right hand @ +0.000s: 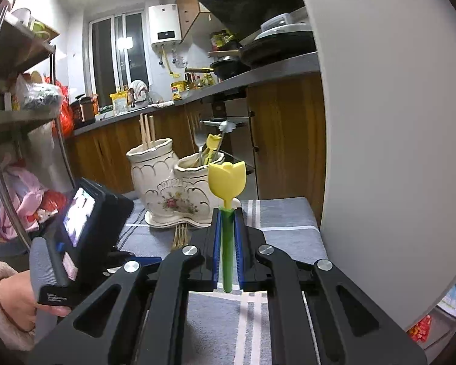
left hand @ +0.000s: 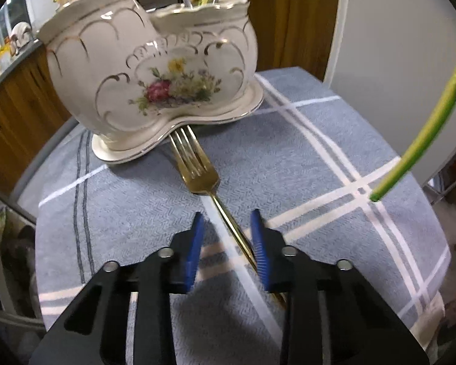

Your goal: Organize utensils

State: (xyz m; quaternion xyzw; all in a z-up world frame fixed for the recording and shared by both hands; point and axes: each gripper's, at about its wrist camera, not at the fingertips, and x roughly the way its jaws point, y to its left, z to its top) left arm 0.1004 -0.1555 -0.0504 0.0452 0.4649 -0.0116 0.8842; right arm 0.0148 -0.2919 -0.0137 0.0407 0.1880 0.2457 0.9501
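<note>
A gold fork (left hand: 197,167) lies on the blue checked cloth (left hand: 319,152), its tines touching the base of a white floral ceramic utensil holder (left hand: 155,70). My left gripper (left hand: 228,222) is open, its blue pads either side of the fork's handle just above the cloth. My right gripper (right hand: 227,213) is shut on the green stem of a yellow tulip-shaped utensil (right hand: 227,179), held upright; the utensil also shows at the right of the left wrist view (left hand: 422,140). The holder (right hand: 173,182) holds chopsticks, a silver fork and another yellow utensil.
A white curved wall or appliance (right hand: 380,121) stands close on the right. Wooden cabinets (right hand: 285,140) and a cluttered counter lie behind the table. A shelf with bags (right hand: 30,103) stands on the left. The left gripper's body (right hand: 79,219) is in a hand.
</note>
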